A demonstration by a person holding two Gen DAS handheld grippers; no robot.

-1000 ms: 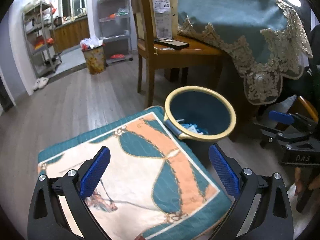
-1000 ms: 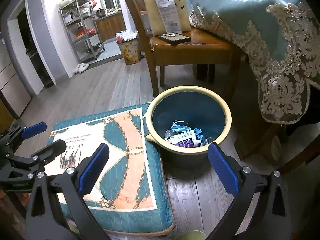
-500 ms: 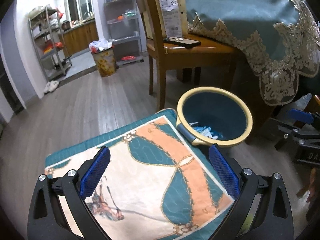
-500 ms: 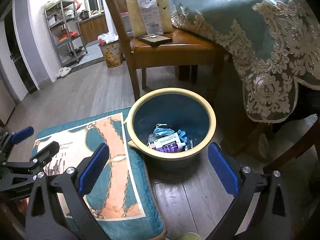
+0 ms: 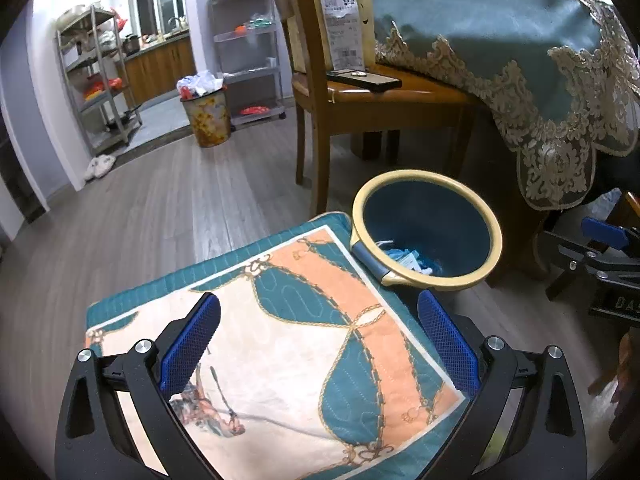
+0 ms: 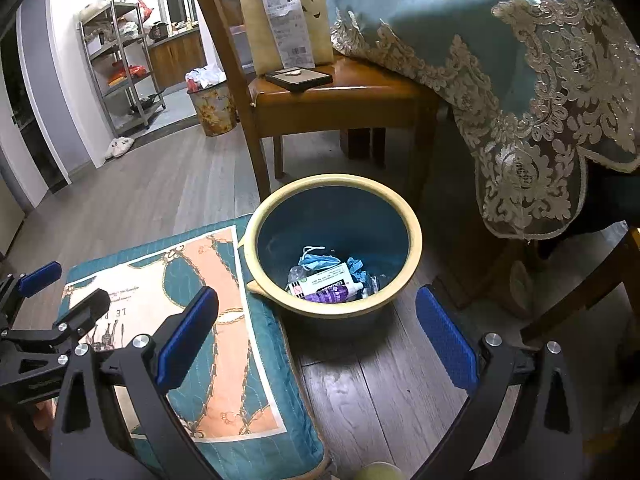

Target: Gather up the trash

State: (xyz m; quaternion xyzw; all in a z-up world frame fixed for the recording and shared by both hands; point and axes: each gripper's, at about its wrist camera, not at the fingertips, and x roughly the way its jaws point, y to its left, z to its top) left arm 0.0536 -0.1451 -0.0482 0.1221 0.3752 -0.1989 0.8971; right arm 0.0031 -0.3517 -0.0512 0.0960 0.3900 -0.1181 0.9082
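Two sets of tongs are in my feeds, and both stand with their blue pads wide apart, gripping nothing. On my left wrist feed, the left tongs [image 5: 318, 344] hang over a patterned cushion [image 5: 280, 340] in teal, peach and cream, which fills the frame from 7 to 5 o'clock. Off the cushion's right corner, at about 2 o'clock from the tongs, sits the trash bin [image 5: 494, 240], dark blue inside with a pale yellow rim, its edge touching the cushion. Only a sliver of its contents shows from here. At 3 o'clock, at the frame edge, I see the right tongs [image 5: 604, 236] from the side.

On my right wrist feed, the left tongs [image 6: 44, 280] sit at 9 o'clock above the cushion's [image 6: 224, 352] far side. My right tongs [image 6: 316, 328] hover over the grey plank floor [image 6: 380, 384], with the bin [image 6: 414, 236] straight ahead at 12 o'clock. The trash [image 6: 328, 276] lies at the bottom of the bin: a blue face mask, a white labelled packet, a purple tube and crumpled blue material. Behind the bin stands a wooden chair [image 6: 340, 100] carrying a paper bag [image 6: 280, 16] and a dark flat box [image 6: 298, 78]. A lace-edged teal tablecloth [image 6: 460, 20] hangs down at 1 to 3 o'clock.
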